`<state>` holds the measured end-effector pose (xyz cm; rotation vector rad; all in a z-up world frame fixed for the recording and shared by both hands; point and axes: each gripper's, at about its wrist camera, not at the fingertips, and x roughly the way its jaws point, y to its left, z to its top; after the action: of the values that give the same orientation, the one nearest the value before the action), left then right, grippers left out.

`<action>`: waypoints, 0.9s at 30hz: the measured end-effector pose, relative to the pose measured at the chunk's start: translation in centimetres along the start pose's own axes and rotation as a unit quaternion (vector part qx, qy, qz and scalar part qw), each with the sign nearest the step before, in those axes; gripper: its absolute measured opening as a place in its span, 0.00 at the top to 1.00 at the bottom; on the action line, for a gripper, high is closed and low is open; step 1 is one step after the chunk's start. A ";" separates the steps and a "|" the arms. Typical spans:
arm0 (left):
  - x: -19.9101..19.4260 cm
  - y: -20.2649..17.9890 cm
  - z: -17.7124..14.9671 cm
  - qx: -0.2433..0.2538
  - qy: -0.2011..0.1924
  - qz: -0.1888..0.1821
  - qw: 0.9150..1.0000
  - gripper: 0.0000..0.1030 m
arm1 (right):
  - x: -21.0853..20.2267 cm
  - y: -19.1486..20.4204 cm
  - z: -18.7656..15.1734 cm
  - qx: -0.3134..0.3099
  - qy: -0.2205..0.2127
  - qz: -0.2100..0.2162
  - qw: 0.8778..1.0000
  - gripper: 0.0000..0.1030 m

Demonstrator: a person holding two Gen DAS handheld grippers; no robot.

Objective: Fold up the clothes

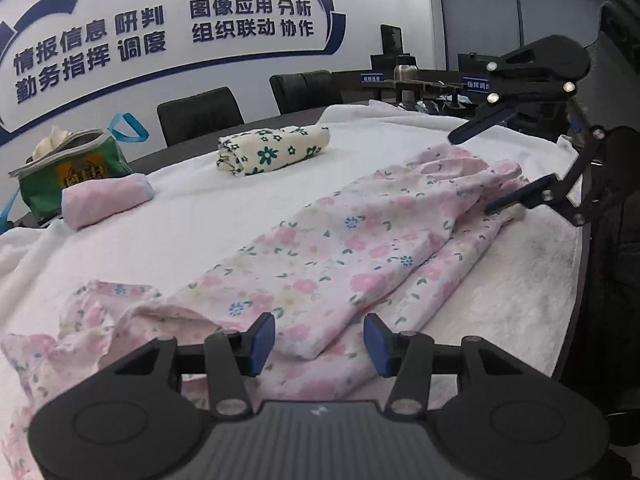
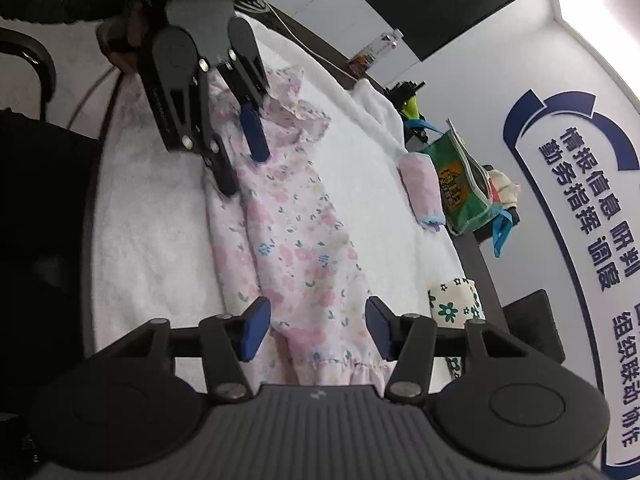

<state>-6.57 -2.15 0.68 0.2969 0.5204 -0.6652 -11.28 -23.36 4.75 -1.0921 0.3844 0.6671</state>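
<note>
A pink floral garment (image 1: 320, 248) (image 2: 296, 240) lies in a long, lengthwise-folded strip on a white towel (image 1: 192, 220) (image 2: 148, 216) that covers the table. My left gripper (image 1: 320, 340) (image 2: 245, 176) hovers over one end of the strip. It is open, and its blue pads (image 1: 262, 340) are apart from the cloth. My right gripper (image 2: 318, 328) (image 1: 470, 174) stands open over the other, ruffled end, with fabric showing below the gap and not pinched. A gloved hand (image 2: 132, 12) holds the left gripper.
A folded cream cloth with green flowers (image 1: 272, 150) (image 2: 456, 306) and a rolled pink cloth (image 1: 106, 200) (image 2: 424, 188) rest at the towel's far side. A green bag (image 1: 68, 168) (image 2: 460, 184) stands beside them. Dark chairs (image 1: 200, 114) line the table's far edge.
</note>
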 end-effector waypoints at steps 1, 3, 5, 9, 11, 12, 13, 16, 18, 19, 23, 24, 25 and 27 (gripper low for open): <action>-0.2 0.2 0.0 -0.002 -0.003 -0.002 1.000 0.54 | 0.5 0.1 0.0 -0.004 0.006 -0.001 1.000 0.49; -0.3 0.2 0.1 -0.003 -0.007 -0.004 1.000 0.54 | 1.8 0.4 -0.2 -0.013 0.018 0.004 1.000 0.49; 0.0 -0.2 0.4 -0.002 -0.007 -0.004 1.000 0.54 | 3.1 1.1 -0.4 -0.024 0.032 0.017 0.999 0.49; 0.6 -1.3 0.7 0.026 -0.002 -0.006 1.000 0.54 | 4.5 1.7 -0.8 -0.034 0.039 0.019 0.998 0.50; 0.7 -1.1 0.6 0.030 0.006 0.001 1.000 0.56 | 4.3 1.3 -0.9 -0.028 0.035 0.019 0.999 0.50; 0.7 -0.8 0.6 0.028 0.009 0.002 1.000 0.65 | 4.2 1.0 -1.0 -0.024 0.033 0.019 0.999 0.50; 0.7 -0.5 0.6 0.024 0.012 0.002 1.000 0.74 | 4.1 0.7 -1.1 -0.020 0.031 0.019 0.999 0.50; 0.8 0.3 0.5 0.014 0.018 -0.009 1.000 0.96 | 4.8 0.4 -1.7 -0.003 0.043 0.027 0.999 0.72; 0.4 0.4 0.5 0.014 0.009 -0.004 1.000 1.00 | 5.1 0.7 -1.9 -0.001 0.047 0.029 0.998 0.88; 0.0 0.4 0.6 0.015 0.003 -0.002 1.000 1.00 | 5.1 0.9 -2.0 -0.002 0.045 0.026 0.999 0.89; -1.5 0.1 0.7 0.018 -0.011 -0.006 1.000 1.00 | 3.4 0.5 -1.7 0.018 0.031 0.015 0.999 0.95; -1.4 0.0 0.5 0.018 -0.007 -0.008 1.000 1.00 | 2.9 0.5 -1.7 0.025 0.029 0.018 0.999 0.95; -1.2 -0.2 0.2 0.019 -0.003 -0.010 1.000 1.00 | 2.4 0.5 -1.7 0.031 0.028 0.021 0.999 0.96; -1.0 -0.6 -0.3 0.019 0.005 -0.013 1.000 1.00 | 2.4 1.1 -2.0 0.030 0.032 0.023 0.999 0.96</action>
<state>-7.73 -1.97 0.89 0.3300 0.5231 -0.7006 -10.10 -24.11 1.73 -1.0522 0.4836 0.6587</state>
